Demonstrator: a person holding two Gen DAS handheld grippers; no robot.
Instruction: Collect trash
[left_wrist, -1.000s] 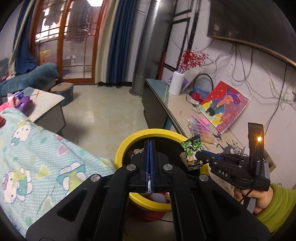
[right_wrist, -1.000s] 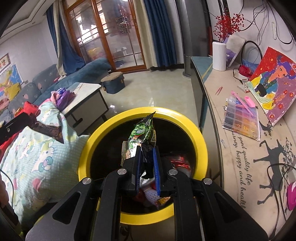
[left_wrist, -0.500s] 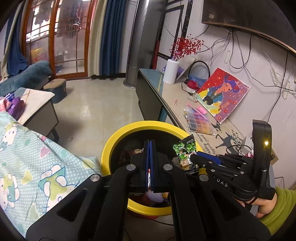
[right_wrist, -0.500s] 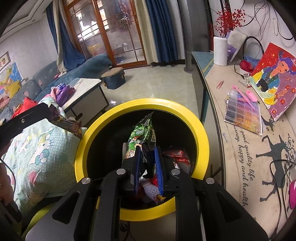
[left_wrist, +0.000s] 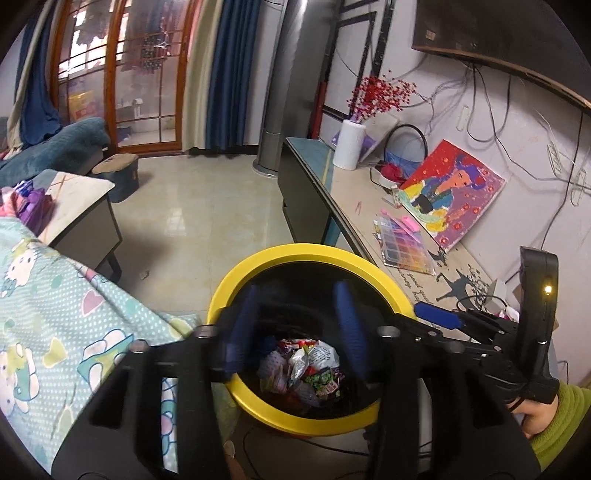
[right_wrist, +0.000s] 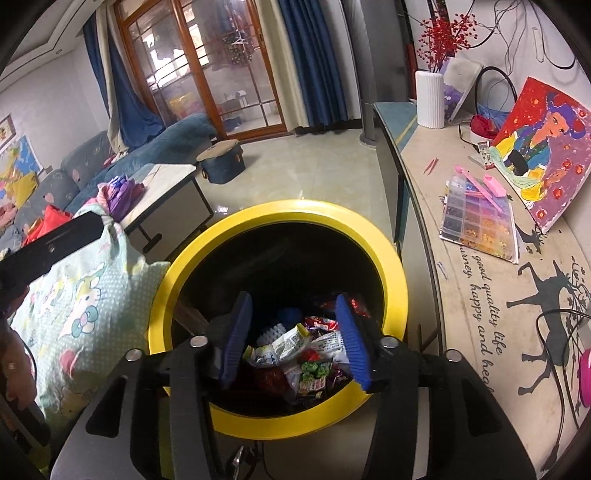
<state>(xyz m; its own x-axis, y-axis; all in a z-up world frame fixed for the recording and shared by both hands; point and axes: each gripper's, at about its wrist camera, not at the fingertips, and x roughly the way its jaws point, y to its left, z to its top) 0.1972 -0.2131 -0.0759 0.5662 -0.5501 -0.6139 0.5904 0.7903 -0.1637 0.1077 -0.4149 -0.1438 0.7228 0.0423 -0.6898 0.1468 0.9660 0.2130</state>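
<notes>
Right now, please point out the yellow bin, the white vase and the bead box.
yellow bin (right_wrist: 280, 212): right wrist view, far rim.
white vase (right_wrist: 429, 99): right wrist view, middle of its ribbed body.
bead box (right_wrist: 480, 225): right wrist view, middle of the lid.

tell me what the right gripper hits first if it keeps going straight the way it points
Probably the pile of snack wrappers at the bottom of the yellow-rimmed bin. The open right gripper points down into the bin's mouth, with nothing visible in between; depth is hard to judge.
</notes>
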